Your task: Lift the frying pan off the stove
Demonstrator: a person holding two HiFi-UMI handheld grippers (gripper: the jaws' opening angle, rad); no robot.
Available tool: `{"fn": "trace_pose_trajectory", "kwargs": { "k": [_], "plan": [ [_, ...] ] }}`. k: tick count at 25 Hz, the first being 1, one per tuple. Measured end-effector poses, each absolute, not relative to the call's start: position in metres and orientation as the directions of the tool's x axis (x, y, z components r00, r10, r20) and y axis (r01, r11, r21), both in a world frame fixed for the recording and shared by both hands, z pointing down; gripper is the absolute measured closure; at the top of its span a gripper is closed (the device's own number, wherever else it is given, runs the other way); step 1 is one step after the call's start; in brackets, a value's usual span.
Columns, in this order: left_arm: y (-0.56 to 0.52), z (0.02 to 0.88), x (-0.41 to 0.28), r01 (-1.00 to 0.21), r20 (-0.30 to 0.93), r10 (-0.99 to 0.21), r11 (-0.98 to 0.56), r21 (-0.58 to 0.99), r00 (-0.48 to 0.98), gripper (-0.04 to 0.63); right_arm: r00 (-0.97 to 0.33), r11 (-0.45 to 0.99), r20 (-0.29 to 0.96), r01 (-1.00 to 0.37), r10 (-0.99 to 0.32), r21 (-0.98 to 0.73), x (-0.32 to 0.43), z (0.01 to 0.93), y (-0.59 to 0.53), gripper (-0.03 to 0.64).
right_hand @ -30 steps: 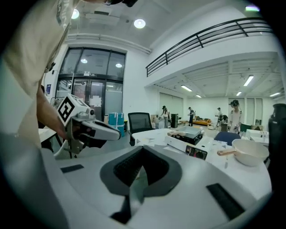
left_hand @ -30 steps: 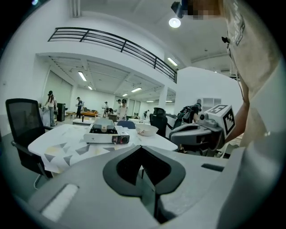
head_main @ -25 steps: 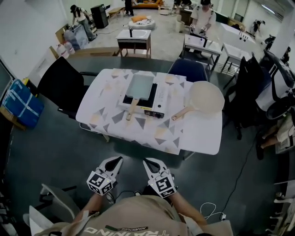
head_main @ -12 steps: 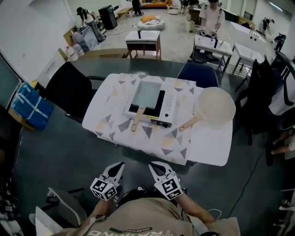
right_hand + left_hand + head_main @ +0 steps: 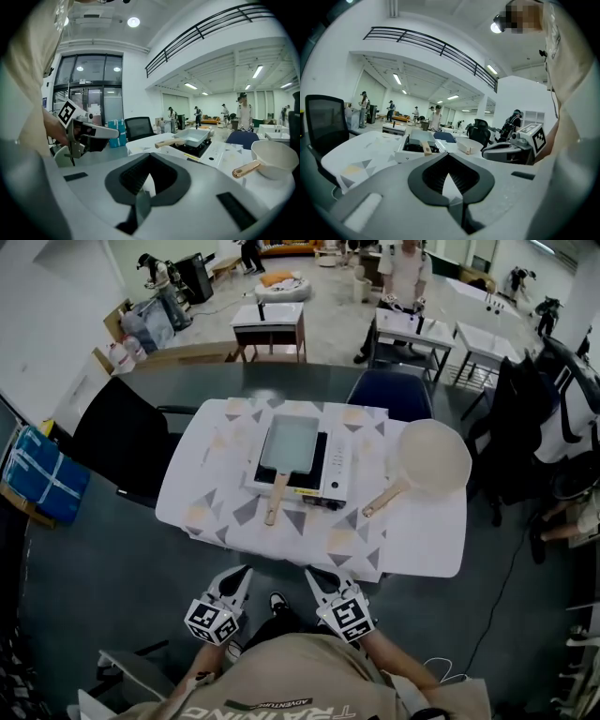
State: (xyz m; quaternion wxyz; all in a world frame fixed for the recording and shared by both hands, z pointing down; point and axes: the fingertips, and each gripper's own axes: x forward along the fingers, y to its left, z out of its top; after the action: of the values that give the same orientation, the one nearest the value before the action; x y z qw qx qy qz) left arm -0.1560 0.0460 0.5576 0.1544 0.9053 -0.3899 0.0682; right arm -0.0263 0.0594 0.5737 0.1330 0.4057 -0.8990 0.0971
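Observation:
A grey rectangular frying pan (image 5: pixel 289 443) with a wooden handle (image 5: pixel 274 499) sits on a white portable stove (image 5: pixel 330 468) in the middle of the patterned table (image 5: pixel 211 486). The handle points toward me. Both grippers hang close to my body, well short of the table's near edge. My left gripper (image 5: pixel 237 577) is shut and holds nothing; so is my right gripper (image 5: pixel 314 577). Over the left gripper's (image 5: pixel 449 161) shut jaws the pan (image 5: pixel 420 138) shows far off. Beyond the right gripper (image 5: pixel 150 161) stands the pan (image 5: pixel 196 136).
A round cream pan (image 5: pixel 434 455) with a wooden handle lies on the table right of the stove. A black office chair (image 5: pixel 122 424) stands at the table's left and a blue chair (image 5: pixel 389 389) behind it. Further tables and people fill the room beyond.
The head view has shifted a little, so the table sits slightly differently in frame. Both grippers stay shut and low in front of my body. The pan has not moved.

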Motion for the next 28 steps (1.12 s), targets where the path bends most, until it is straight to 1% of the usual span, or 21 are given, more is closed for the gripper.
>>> {"fn": "trace_pose_trajectory", "kwargs": {
  "k": [5, 10, 15, 21, 24, 28],
  "plan": [
    [-0.006, 0.546, -0.165, -0.686, 0.217, -0.653, -0.710, 0.159, 0.726, 0.595, -0.562, 0.575, 0.293, -0.817, -0.773, -0.051, -0.034, 0.558, 0.025, 0.621],
    [-0.042, 0.550, -0.166, -0.630, 0.188, -0.602, -0.754, 0.184, 0.776, 0.596, -0.484, 0.497, 0.319, -0.867, -0.815, -0.044, -0.033, 0.559, 0.001, 0.621],
    [-0.071, 0.570, -0.185, -0.588, 0.210, -0.552, -0.783, 0.201, 0.807, 0.597, -0.410, 0.412, 0.322, -0.909, -0.853, -0.065, -0.047, 0.561, -0.023, 0.621],
    [-0.081, 0.585, -0.181, -0.561, 0.230, -0.514, -0.781, 0.272, 0.827, 0.596, -0.401, 0.415, 0.373, -0.909, -0.837, -0.044, -0.053, 0.563, -0.030, 0.621],
    [-0.093, 0.589, -0.175, -0.562, 0.237, -0.511, -0.777, 0.283, 0.826, 0.597, -0.411, 0.421, 0.367, -0.905, -0.835, -0.056, -0.050, 0.566, -0.046, 0.621],
    [-0.116, 0.587, -0.165, -0.581, 0.249, -0.528, -0.771, 0.261, 0.812, 0.596, -0.432, 0.437, 0.352, -0.897, -0.830, -0.071, -0.043, 0.575, -0.077, 0.621]
  ]
}}
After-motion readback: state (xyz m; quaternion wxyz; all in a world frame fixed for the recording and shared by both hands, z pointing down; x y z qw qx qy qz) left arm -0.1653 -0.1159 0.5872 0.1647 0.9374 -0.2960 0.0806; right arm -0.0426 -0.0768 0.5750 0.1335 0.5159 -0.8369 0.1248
